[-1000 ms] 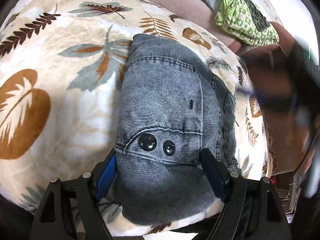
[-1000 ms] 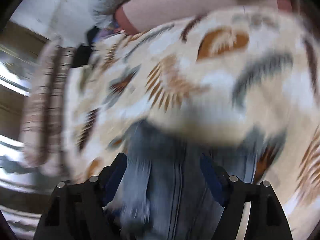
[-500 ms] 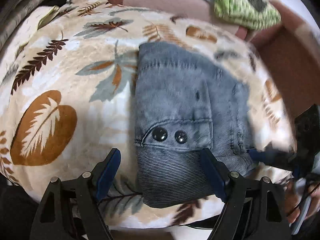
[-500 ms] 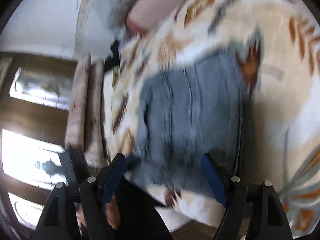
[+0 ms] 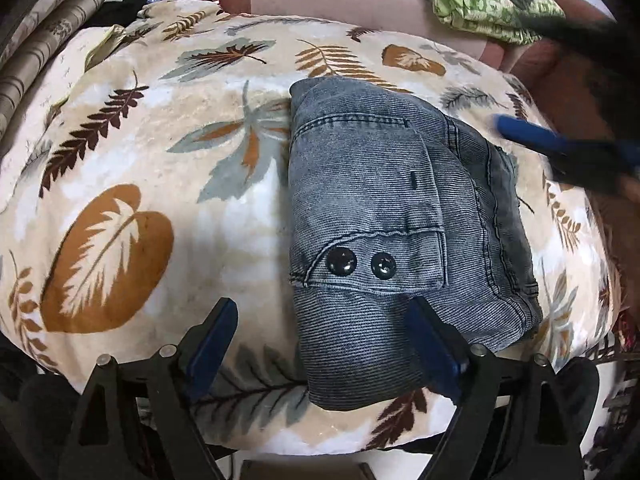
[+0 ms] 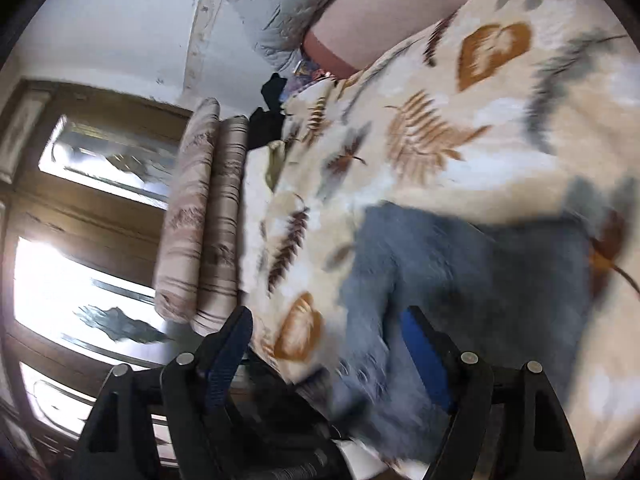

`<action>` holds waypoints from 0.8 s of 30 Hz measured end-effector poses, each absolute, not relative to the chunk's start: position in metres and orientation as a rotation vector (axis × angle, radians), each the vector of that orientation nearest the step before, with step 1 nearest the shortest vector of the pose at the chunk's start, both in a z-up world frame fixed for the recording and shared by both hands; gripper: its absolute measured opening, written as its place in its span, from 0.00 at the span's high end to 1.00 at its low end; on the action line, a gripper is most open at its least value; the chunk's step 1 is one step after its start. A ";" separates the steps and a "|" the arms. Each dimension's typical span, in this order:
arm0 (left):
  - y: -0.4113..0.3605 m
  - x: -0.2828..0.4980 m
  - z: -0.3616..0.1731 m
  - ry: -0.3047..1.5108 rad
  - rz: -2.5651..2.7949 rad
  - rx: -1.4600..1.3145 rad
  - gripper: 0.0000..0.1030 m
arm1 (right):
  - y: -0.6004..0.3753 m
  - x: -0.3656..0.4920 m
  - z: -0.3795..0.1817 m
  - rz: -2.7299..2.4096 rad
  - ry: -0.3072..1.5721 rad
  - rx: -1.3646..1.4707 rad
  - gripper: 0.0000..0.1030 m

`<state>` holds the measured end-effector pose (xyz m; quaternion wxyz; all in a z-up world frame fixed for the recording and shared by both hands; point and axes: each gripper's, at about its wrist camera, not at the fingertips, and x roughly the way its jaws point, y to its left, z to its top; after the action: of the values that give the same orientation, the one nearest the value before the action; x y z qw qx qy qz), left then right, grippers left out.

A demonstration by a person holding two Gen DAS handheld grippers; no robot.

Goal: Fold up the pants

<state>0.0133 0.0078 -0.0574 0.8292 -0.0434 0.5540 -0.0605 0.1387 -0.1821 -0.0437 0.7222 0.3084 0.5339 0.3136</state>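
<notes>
Nearest us, our left gripper (image 5: 324, 344) hung over the front edge of the pants (image 5: 396, 220) with its jaws wide apart; they had just been opening further, and only its right finger lay over the denim, pressing on nothing, while the other stood over the blanket (image 5: 132, 160). We judged the fold finished or nearly so: the pants sat as a compact bundle on the leaf-print blanket, pocket flap with two snaps (image 5: 362, 263) facing up, which is likely why both tools were let go of the cloth. Our right gripper (image 6: 326, 350) also stood open, one finger over the blurred denim (image 6: 472, 264), nothing clamped. In the left wrist view its blue finger (image 5: 532, 138) showed smeared beside the bundle's far right side; whether it touched we couldn't tell. Further back, a green patterned cloth (image 5: 488, 4) lay on a pinkish bolster, cut off by the frame. The layers underneath the bundle were hidden, and the right wrist view was too blurred for seams.
</notes>
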 end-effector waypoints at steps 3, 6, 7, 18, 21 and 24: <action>0.000 0.012 -0.056 1.164 -0.128 -0.033 0.15 | -0.192 0.163 -0.119 0.537 1.340 0.770 0.26; 0.001 0.012 -0.058 1.160 -0.130 -0.052 0.15 | -0.193 0.152 -0.101 0.524 1.286 0.720 0.30; 0.002 0.014 -0.060 1.162 -0.130 -0.059 0.15 | -0.191 0.146 -0.094 0.521 1.282 0.676 0.30; 0.003 0.013 -0.055 1.154 -0.125 -0.079 0.15 | -0.242 0.042 -0.094 0.532 1.268 0.733 0.19; 0.001 0.011 -0.053 1.151 -0.123 -0.063 0.15 | -0.249 0.029 -0.099 0.546 1.220 0.767 0.20; 0.004 0.009 -0.045 1.148 -0.130 -0.074 0.15 | -0.244 0.026 -0.077 0.505 1.198 0.699 0.20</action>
<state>0.0090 0.0038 -0.0453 0.8370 -0.0351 0.5425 -0.0616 0.0265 -0.2442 -0.0774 0.7398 0.3185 0.5461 0.2303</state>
